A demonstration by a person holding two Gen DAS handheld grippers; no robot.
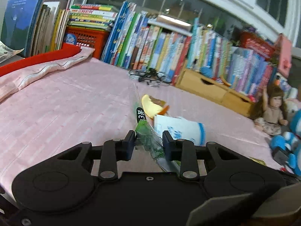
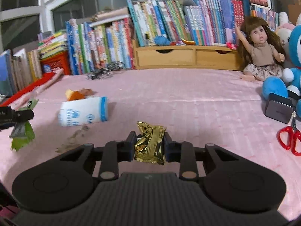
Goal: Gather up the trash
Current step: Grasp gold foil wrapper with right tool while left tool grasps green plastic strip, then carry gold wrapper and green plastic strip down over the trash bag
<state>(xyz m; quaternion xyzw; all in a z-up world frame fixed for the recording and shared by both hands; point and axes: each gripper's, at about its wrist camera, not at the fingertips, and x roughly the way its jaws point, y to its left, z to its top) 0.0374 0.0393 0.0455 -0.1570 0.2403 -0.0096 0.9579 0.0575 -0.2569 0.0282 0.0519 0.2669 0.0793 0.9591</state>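
My left gripper [image 1: 148, 138] is shut on a green and clear plastic wrapper [image 1: 148, 137], which sticks up between the fingers with a black label at its top. The right wrist view shows that same wrapper [image 2: 22, 131] hanging from the left gripper at the far left. My right gripper [image 2: 149, 141] is shut on a crumpled gold foil wrapper [image 2: 149, 143], lifted just off the pink cloth. A white paper cup with blue print [image 2: 83, 111] lies on its side on the cloth [image 1: 180, 130]. Behind it sits a piece of fruit peel [image 1: 150, 106], yellow and orange [image 2: 75, 95].
A pink cloth [image 2: 188, 98] covers the surface, with brown crumbs [image 2: 73, 137] near the cup. Books and a wooden drawer box [image 2: 184, 57] line the back. A doll [image 2: 260, 50], blue plush toy [image 2: 278, 82], dark cube [image 2: 278, 109] and red scissors [image 2: 289, 139] sit at right. Black clips [image 1: 148, 76] lie by the books.
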